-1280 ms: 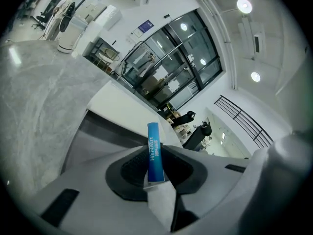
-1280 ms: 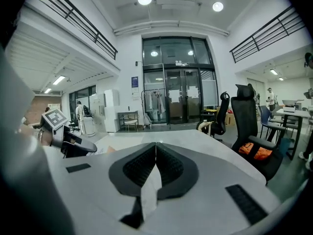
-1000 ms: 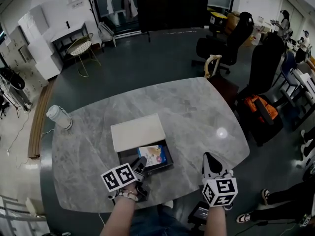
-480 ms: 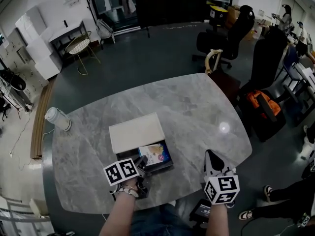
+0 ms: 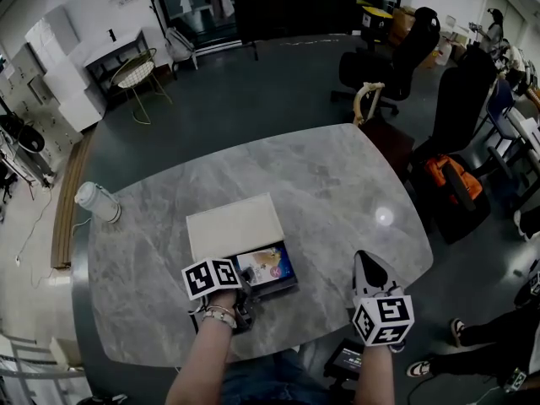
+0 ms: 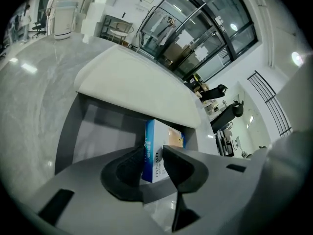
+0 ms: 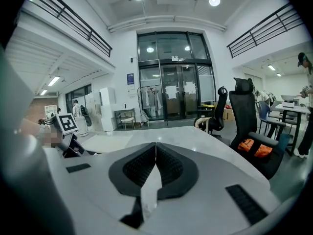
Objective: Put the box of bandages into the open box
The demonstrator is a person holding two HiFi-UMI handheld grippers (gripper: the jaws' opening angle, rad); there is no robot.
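**A:** where's the box of bandages (image 6: 168, 138) at rn?

**B:** already down in the open box (image 5: 289, 287), in its right half, just in front of the white lid (image 5: 234, 224). Can't tell if it's lying flat yet.

**A:** and the left gripper (image 6: 152, 153)? Still got it?

**B:** its jaws have just been easing apart. The bandage box still sits between the 2 pads, but they look loose on it, so released I'd say.

**A:** right gripper (image 7: 155, 148)?

**B:** clenched on nothing, jaws pressed together, hanging over the grey marble table (image 5: 337, 192) near its front right edge, well apart from the boxes.
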